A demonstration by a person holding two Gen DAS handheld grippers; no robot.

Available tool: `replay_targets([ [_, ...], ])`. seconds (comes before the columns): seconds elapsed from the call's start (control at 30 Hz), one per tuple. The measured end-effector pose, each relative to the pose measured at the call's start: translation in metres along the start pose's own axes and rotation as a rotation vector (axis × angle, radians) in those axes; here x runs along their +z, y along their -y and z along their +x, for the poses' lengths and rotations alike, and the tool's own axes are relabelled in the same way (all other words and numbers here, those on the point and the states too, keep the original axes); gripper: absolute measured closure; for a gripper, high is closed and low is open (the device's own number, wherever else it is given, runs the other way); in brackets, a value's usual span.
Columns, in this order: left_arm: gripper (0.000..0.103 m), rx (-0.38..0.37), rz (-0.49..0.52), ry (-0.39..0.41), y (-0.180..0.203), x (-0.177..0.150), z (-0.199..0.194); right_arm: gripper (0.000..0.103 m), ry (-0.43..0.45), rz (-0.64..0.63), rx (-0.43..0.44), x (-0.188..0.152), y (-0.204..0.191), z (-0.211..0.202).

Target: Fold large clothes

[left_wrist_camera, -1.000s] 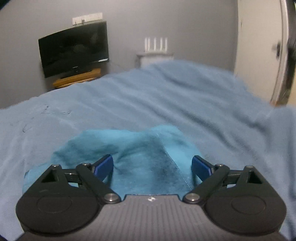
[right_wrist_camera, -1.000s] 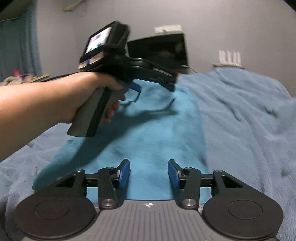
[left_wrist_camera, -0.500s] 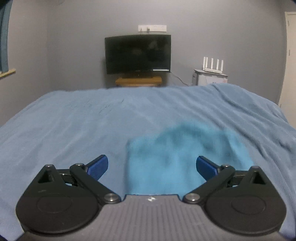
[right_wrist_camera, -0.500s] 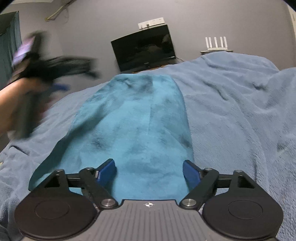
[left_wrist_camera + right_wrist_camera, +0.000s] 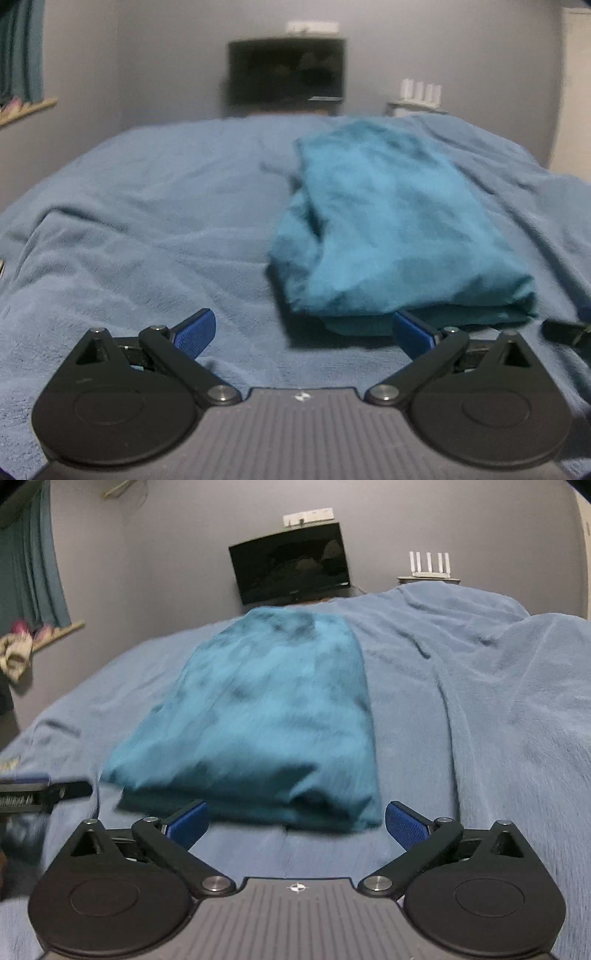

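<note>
Both grippers hover low over the blue blanket [image 5: 147, 229]: the left gripper [image 5: 303, 334] spread wide and empty, the right gripper [image 5: 295, 821] empty too, its jaws having just been opening. Folded teal cloth [image 5: 266, 716] lies just ahead of the right one, ahead and rightward of the left.

Bare blanket [image 5: 147, 229] left of folded cloth [image 5: 388, 221]; passage open.

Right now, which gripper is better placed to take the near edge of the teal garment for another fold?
Right. The right gripper, jaws just opened and empty, faces the folded teal garment squarely. The left gripper, open too, sits off its left corner.
</note>
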State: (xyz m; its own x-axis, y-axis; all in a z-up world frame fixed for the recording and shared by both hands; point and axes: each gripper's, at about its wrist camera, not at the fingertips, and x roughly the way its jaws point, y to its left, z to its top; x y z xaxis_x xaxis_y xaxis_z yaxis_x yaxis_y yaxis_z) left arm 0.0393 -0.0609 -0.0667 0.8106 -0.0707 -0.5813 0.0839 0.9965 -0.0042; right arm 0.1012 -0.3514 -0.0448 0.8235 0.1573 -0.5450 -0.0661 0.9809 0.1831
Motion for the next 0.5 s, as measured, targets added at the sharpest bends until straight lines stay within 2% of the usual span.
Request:
replay_targets([
  [0.1, 0.000, -0.027, 0.086, 0.014, 0.012, -0.012, -0.001, 0.000, -0.030, -0.038, -0.019, -0.016, -0.017, -0.009],
  [0.2, 0.000, -0.016, 0.138, -0.027, 0.022, -0.020, 0.016, 0.000, -0.048, -0.149, -0.108, -0.027, -0.039, -0.007],
  [0.3, 0.000, -0.022, 0.127, -0.067, 0.020, -0.024, 0.025, 0.000, -0.029, -0.208, -0.134, -0.033, -0.051, -0.007],
  [0.5, 0.000, -0.017, 0.074, -0.053, 0.006, -0.026, 0.025, 0.000, 0.003, -0.203, -0.128, -0.037, -0.052, -0.002],
])
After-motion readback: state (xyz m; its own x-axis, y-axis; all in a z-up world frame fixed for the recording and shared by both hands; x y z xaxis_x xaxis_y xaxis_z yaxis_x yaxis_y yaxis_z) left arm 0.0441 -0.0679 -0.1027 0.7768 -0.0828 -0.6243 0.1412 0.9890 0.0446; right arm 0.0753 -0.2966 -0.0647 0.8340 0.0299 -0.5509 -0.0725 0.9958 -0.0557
